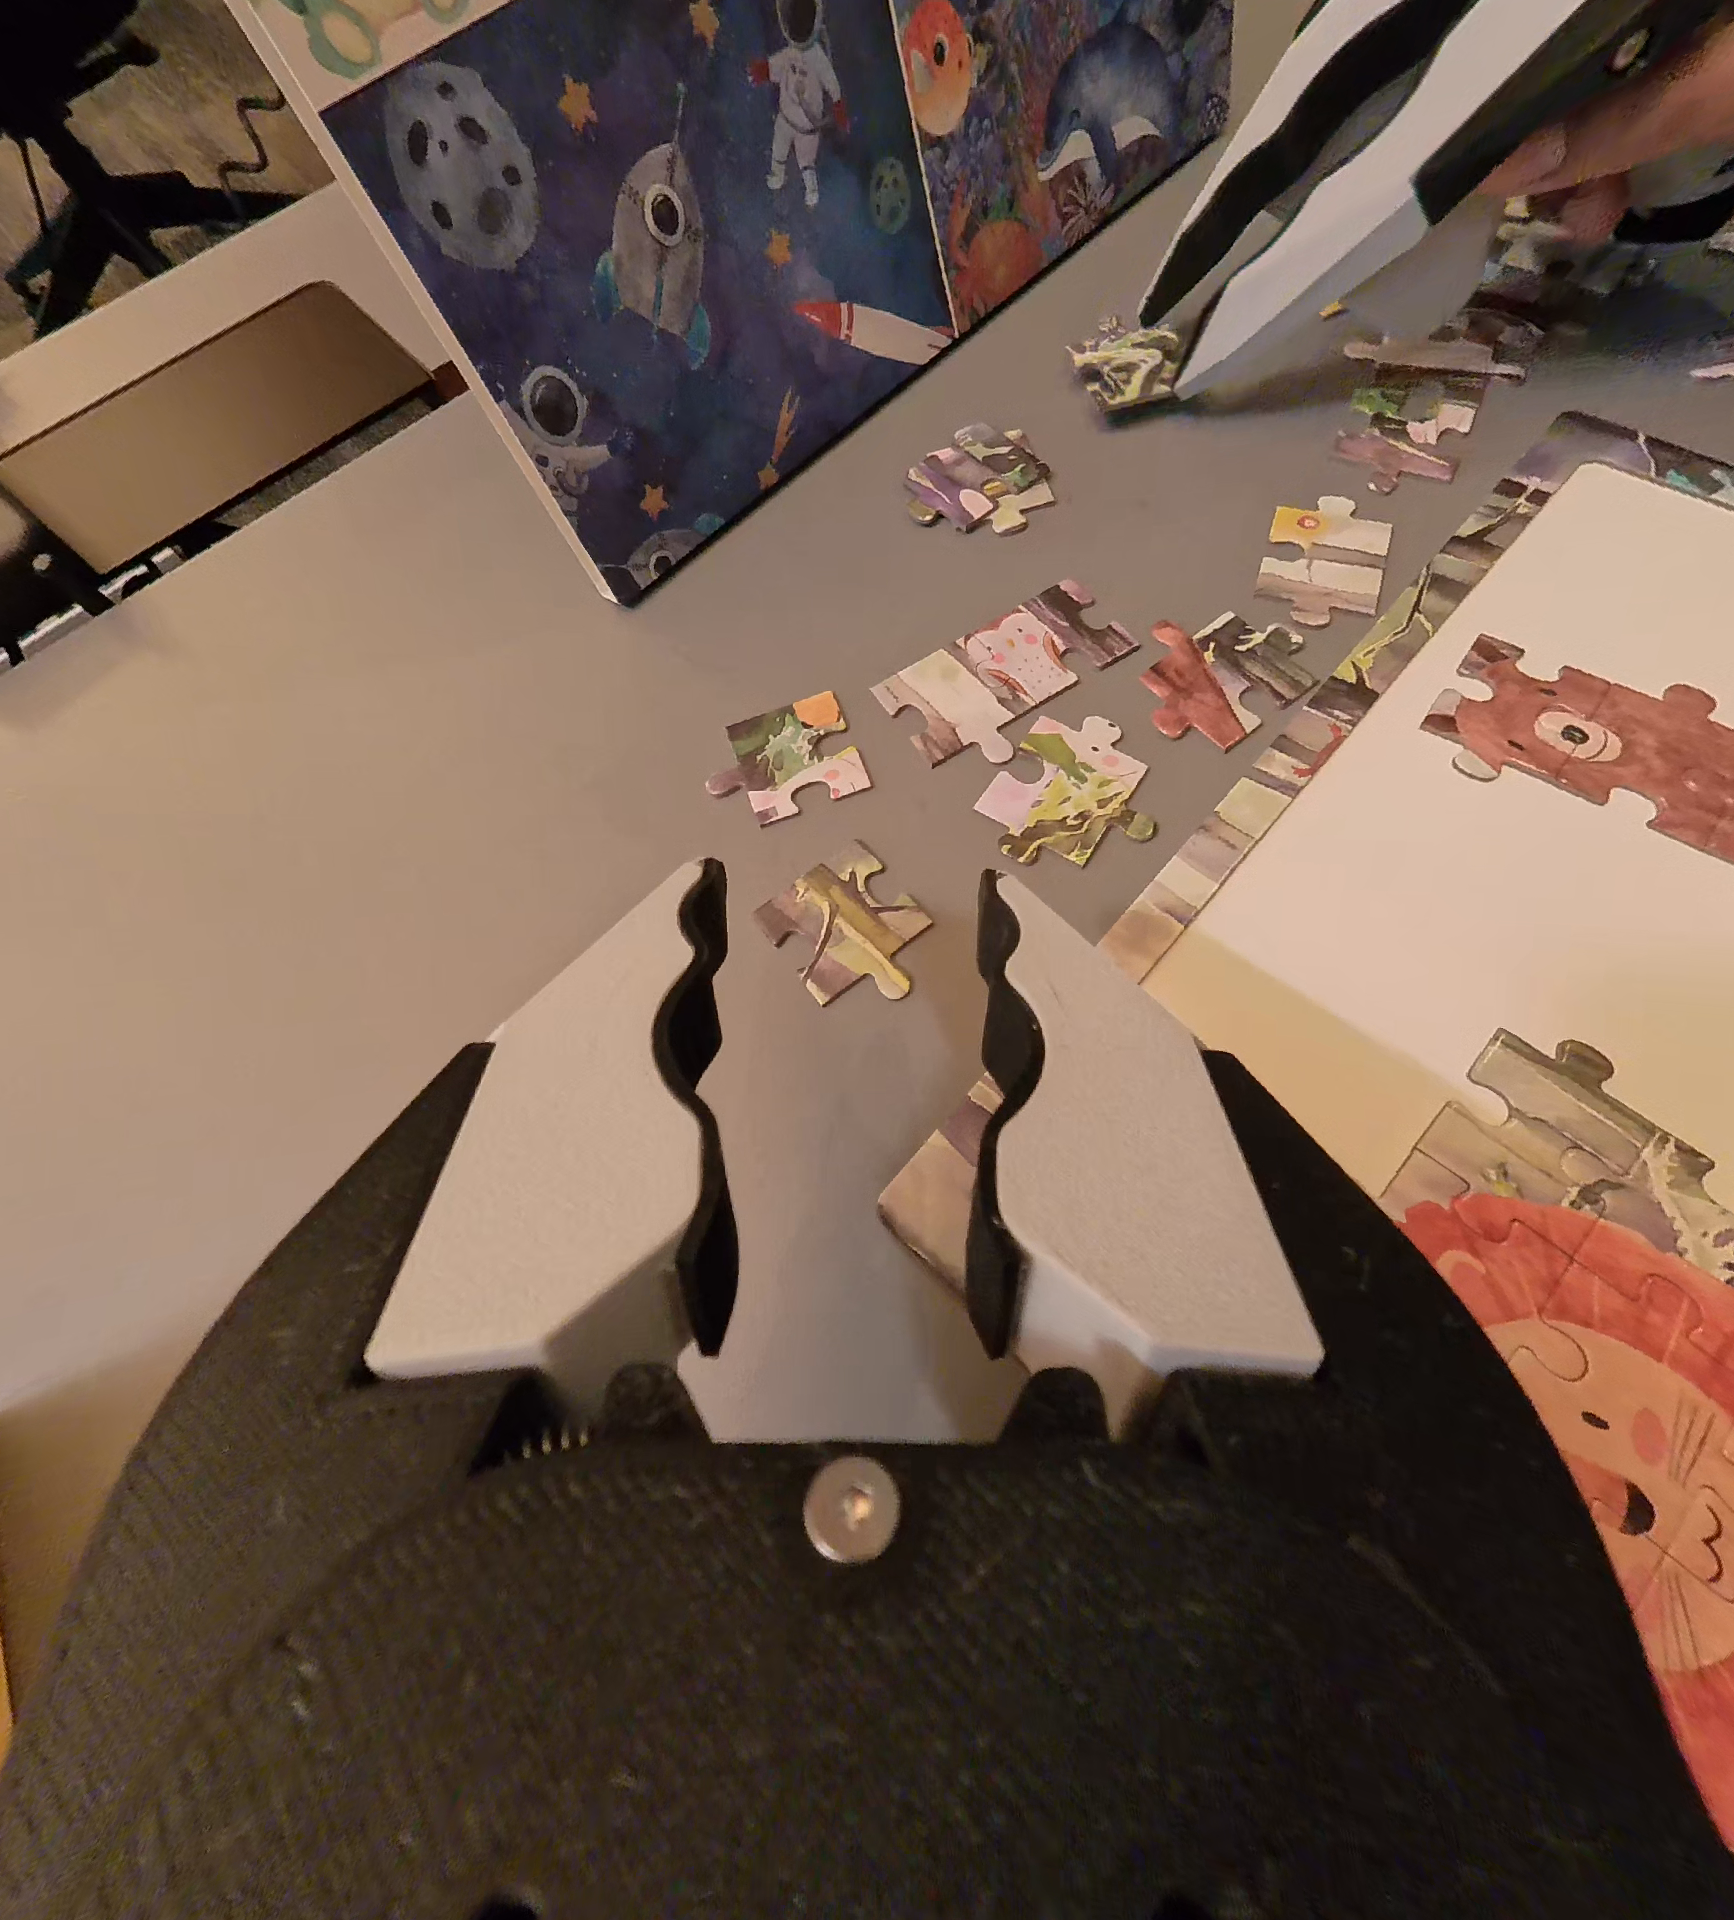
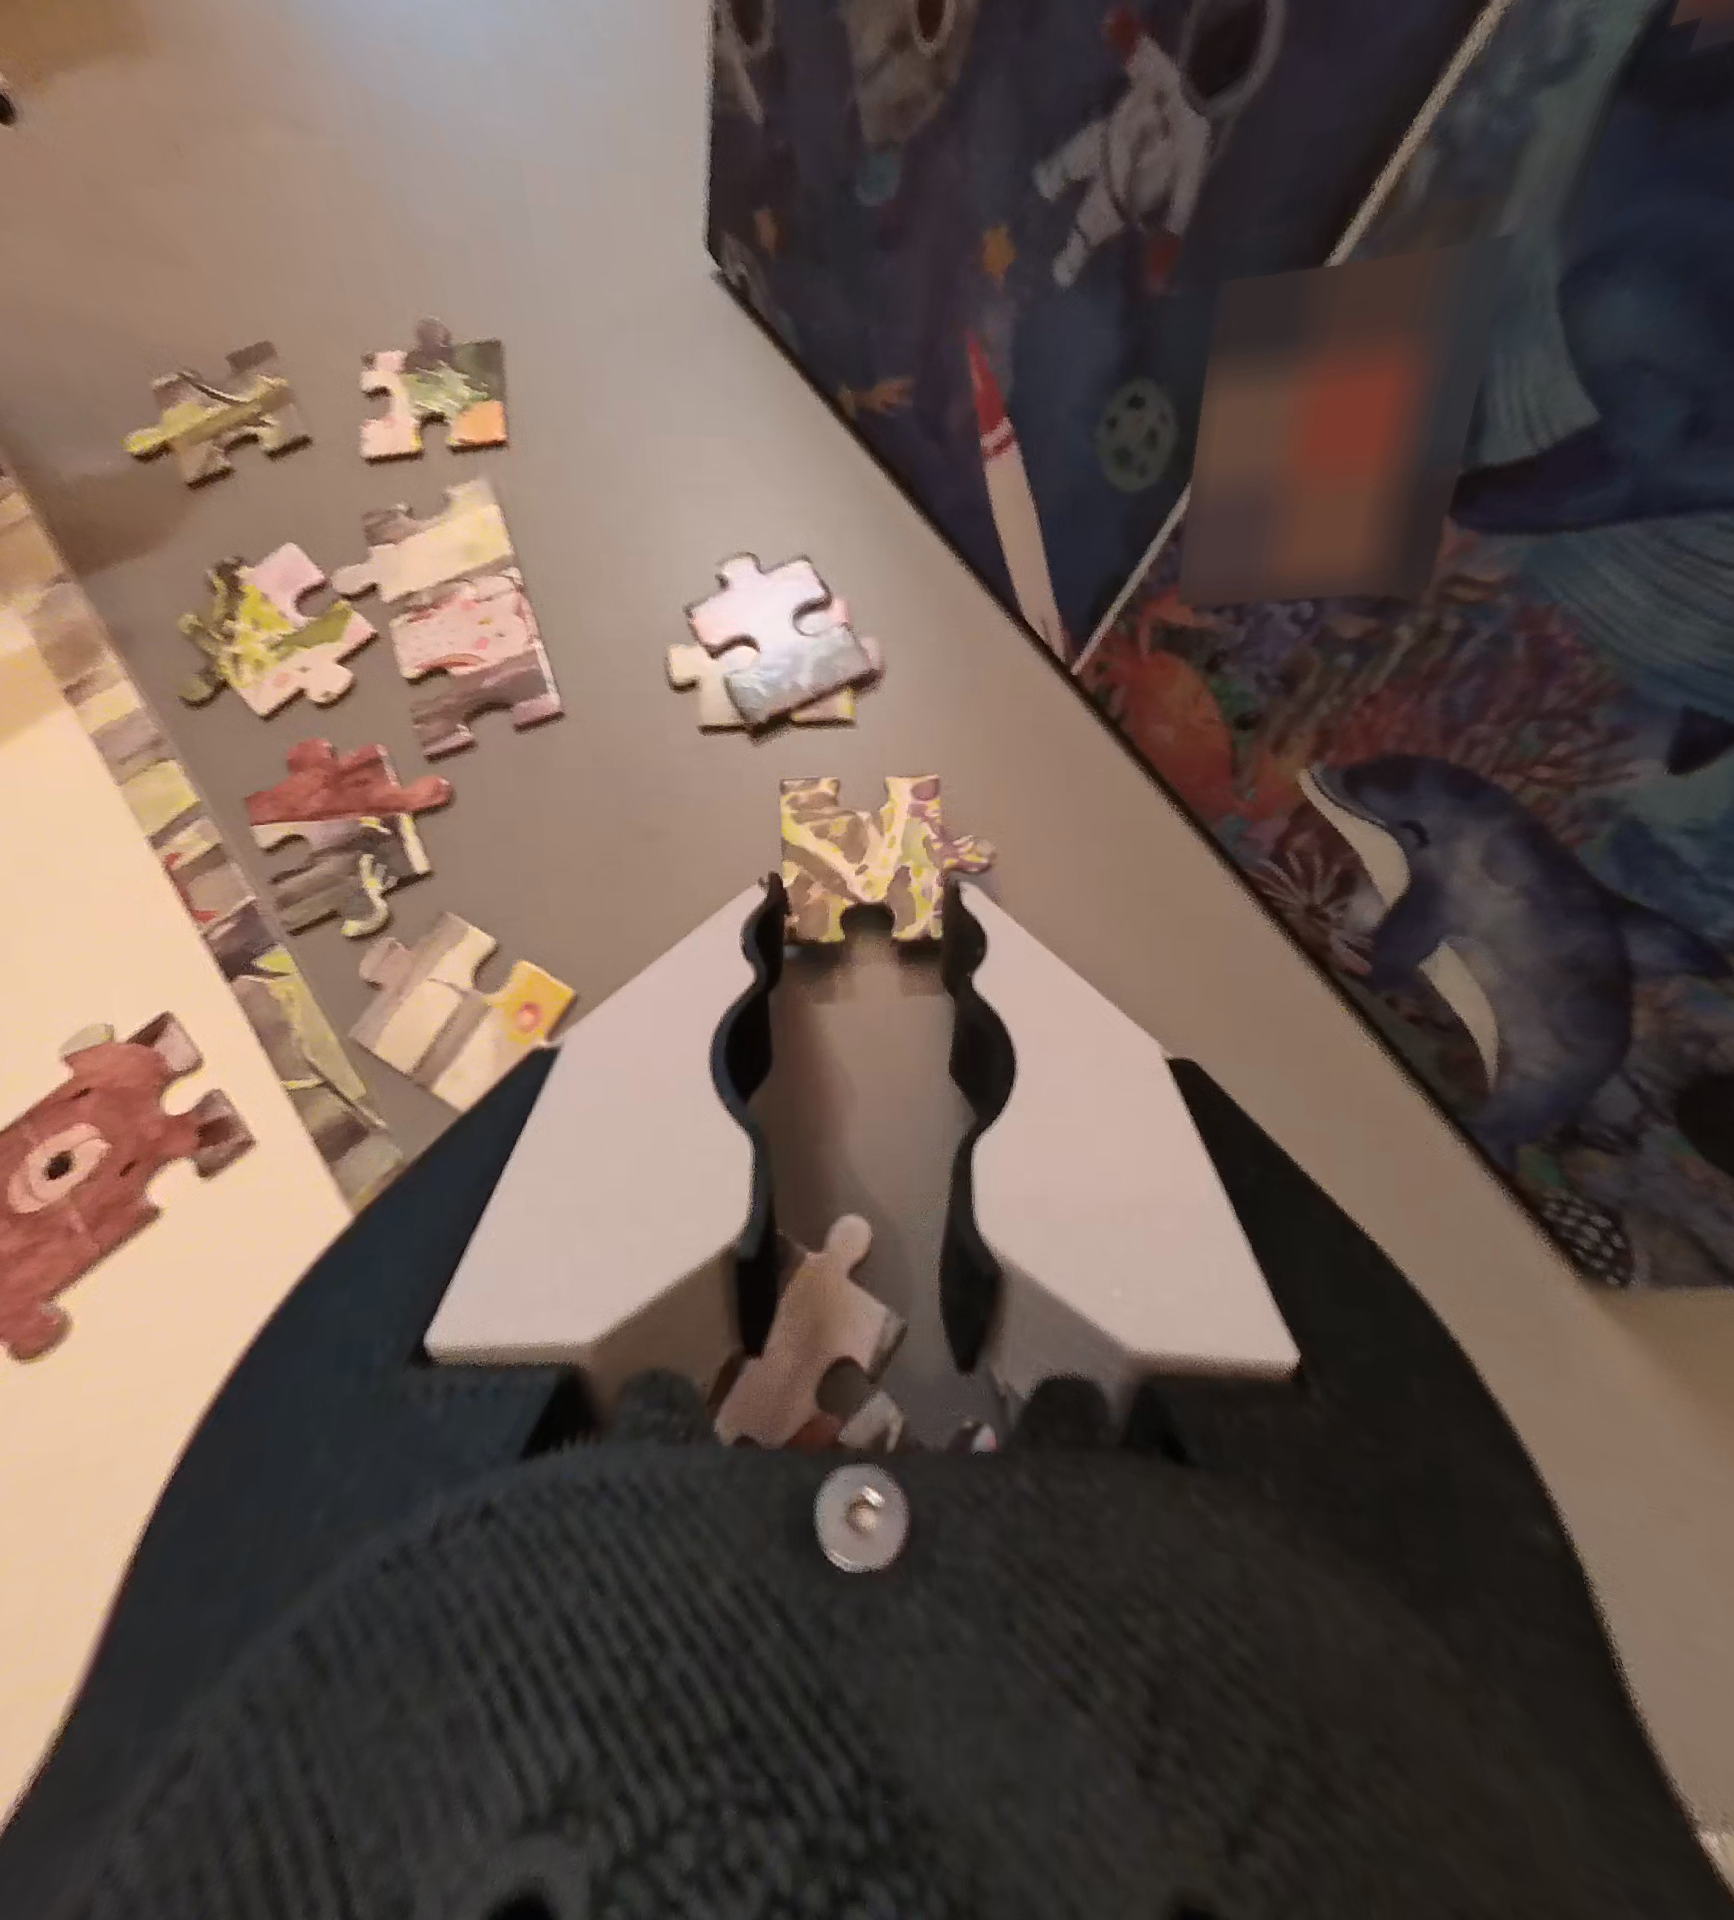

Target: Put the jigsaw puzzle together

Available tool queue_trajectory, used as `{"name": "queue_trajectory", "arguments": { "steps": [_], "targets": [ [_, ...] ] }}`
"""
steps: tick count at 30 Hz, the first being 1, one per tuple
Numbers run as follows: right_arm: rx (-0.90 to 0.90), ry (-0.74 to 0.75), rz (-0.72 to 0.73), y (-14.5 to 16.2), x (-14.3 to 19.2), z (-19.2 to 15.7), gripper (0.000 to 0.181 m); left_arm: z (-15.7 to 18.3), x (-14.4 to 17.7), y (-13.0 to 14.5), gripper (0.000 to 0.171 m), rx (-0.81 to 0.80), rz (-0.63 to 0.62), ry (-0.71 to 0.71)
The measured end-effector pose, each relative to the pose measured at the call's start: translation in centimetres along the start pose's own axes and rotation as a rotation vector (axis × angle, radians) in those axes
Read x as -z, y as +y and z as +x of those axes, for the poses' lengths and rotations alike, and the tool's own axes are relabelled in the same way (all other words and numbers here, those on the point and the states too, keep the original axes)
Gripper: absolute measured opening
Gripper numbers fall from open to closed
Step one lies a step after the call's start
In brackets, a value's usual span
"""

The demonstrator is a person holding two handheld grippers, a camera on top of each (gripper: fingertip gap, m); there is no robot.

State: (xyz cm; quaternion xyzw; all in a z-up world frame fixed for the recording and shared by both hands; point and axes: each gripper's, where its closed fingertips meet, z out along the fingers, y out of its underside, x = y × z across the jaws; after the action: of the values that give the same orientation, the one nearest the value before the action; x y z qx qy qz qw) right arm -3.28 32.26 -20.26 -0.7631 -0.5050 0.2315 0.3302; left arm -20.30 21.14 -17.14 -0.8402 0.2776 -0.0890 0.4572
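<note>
The puzzle tray (image 1: 1465, 582) lies at the right, holding a joined brown bear section (image 1: 1673, 769) and an orange lion section (image 1: 1673, 1455). Several loose pieces (image 1: 1008, 675) lie on the grey table left of it. My left gripper (image 1: 850, 883) is open and low over the table, with a green-purple piece (image 1: 842, 925) lying flat between its tips. My right gripper (image 2: 868, 904) is shut on a green-purple patterned piece (image 2: 873, 862), pinched by its edges at the fingertips. In the left wrist view it (image 1: 1185, 332) holds that piece (image 1: 1123, 358) at table level, far right.
A space-themed box (image 1: 634, 260) and an ocean-themed box (image 1: 1050, 125) stand on the table just behind the pieces. More pieces (image 1: 1414, 416) lie past the tray's far corner. Two stacked pieces (image 2: 769, 655) lie ahead of the right gripper. A hand (image 1: 1621, 135) holds the right gripper. The left gripper's tips are roughly 20 cm from the right gripper's.
</note>
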Motion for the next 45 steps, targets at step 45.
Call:
{"name": "queue_trajectory", "arguments": {
  "steps": [45],
  "targets": [
    [0.459,-0.388,-0.075,5.1,3.7,-31.3,0.028,0.0,-0.4,0.5,0.047,0.003,-0.025,-0.001]
  ]
}}
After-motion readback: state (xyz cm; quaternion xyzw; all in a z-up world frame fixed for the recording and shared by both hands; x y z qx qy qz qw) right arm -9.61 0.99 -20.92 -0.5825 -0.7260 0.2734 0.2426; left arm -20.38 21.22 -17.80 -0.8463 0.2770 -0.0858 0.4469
